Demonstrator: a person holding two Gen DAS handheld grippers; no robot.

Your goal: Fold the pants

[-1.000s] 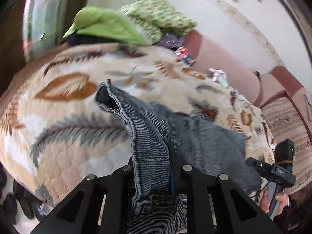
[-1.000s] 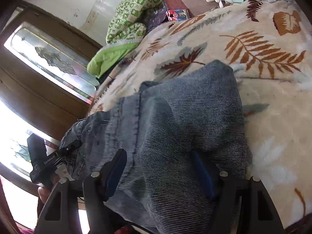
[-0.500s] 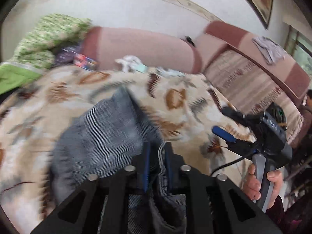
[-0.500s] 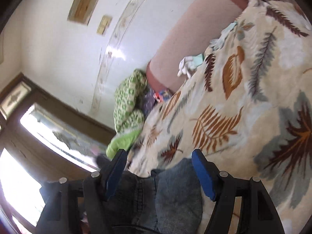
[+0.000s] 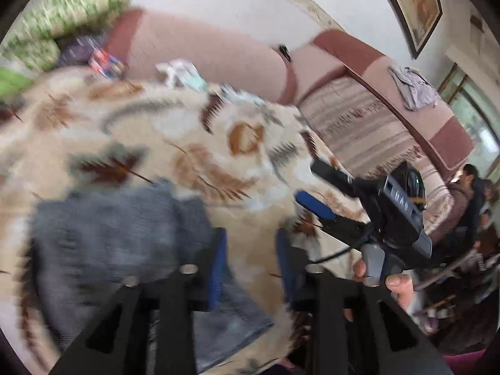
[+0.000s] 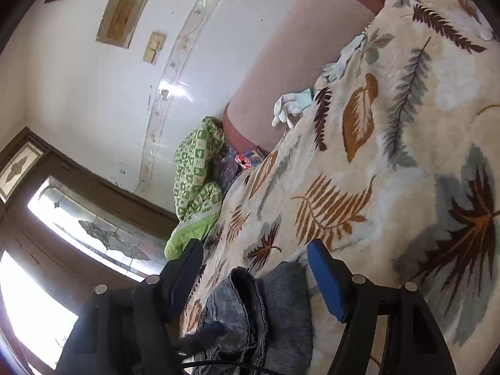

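Grey-blue jeans (image 5: 118, 234) lie folded in a blurred heap on the leaf-patterned blanket (image 5: 187, 131), low and left in the left wrist view. My left gripper (image 5: 251, 265) hangs just right of them. Its jaws are opening, and only blanket and a loose denim edge show between the blue pads. A hand holds my right gripper (image 5: 309, 184) to the right, above the blanket. In the right wrist view the jeans (image 6: 275, 312) sit low between the wide-open fingers of my right gripper (image 6: 256, 265), which touch nothing.
A pink sofa back (image 5: 218, 50) runs behind the blanket. A green patterned quilt (image 6: 193, 168) is piled at the far corner, with white gloves (image 6: 287, 106) by the sofa. A cloth (image 5: 412, 87) lies on the sofa top. People (image 5: 468, 193) sit at the right edge.
My left gripper carried the denim fold across, then opened and let it go. My right gripper lifted off the jeans and tilted up; it stayed open throughout.
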